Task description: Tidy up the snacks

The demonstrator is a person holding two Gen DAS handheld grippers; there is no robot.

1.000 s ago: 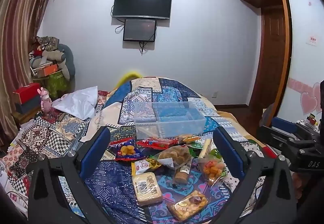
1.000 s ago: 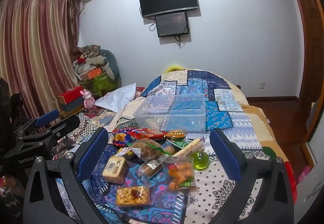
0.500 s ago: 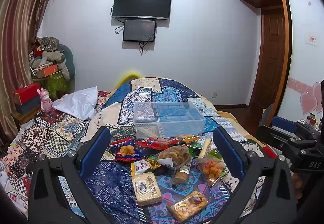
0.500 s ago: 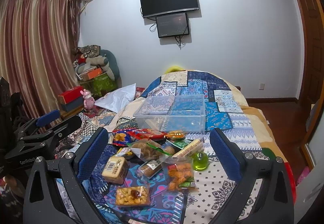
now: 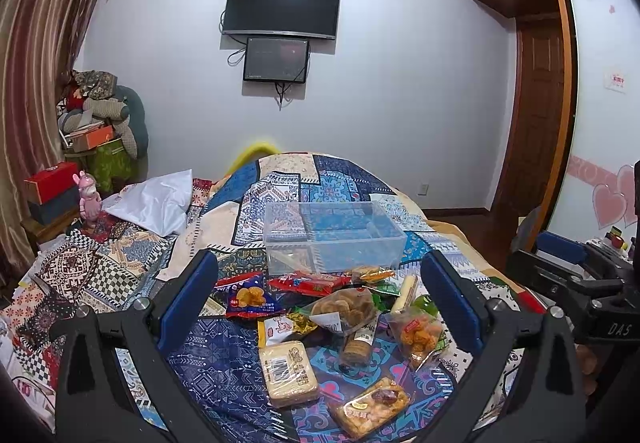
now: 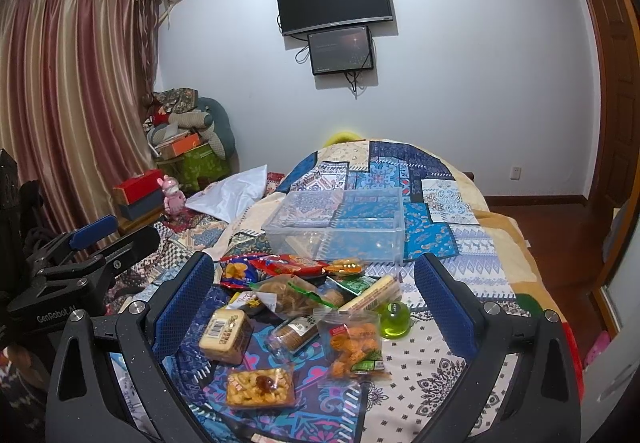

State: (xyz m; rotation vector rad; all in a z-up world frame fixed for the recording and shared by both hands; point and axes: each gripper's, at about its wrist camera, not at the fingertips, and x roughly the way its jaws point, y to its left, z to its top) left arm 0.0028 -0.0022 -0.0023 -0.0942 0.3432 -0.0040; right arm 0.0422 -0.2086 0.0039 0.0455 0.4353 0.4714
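Several snack packets lie in a heap on the patterned bedspread. Among them are a pale cake block (image 5: 287,373) (image 6: 224,335), a nut-brittle pack (image 5: 370,407) (image 6: 259,387), a bag of orange puffs (image 5: 418,335) (image 6: 354,345), a red packet (image 5: 308,282) (image 6: 289,265) and a green jelly cup (image 6: 394,317). Behind the heap stands an empty clear plastic box (image 5: 332,239) (image 6: 340,227). My left gripper (image 5: 320,295) is open and empty above the heap's near side. My right gripper (image 6: 314,293) is open and empty, likewise above the heap.
A white pillow (image 5: 154,201) lies left of the box. Boxes, a pink toy (image 5: 89,199) and piled clothes stand at the far left by the curtain. A TV (image 5: 282,7) hangs on the wall. The bed edge and wooden floor (image 6: 560,239) are on the right.
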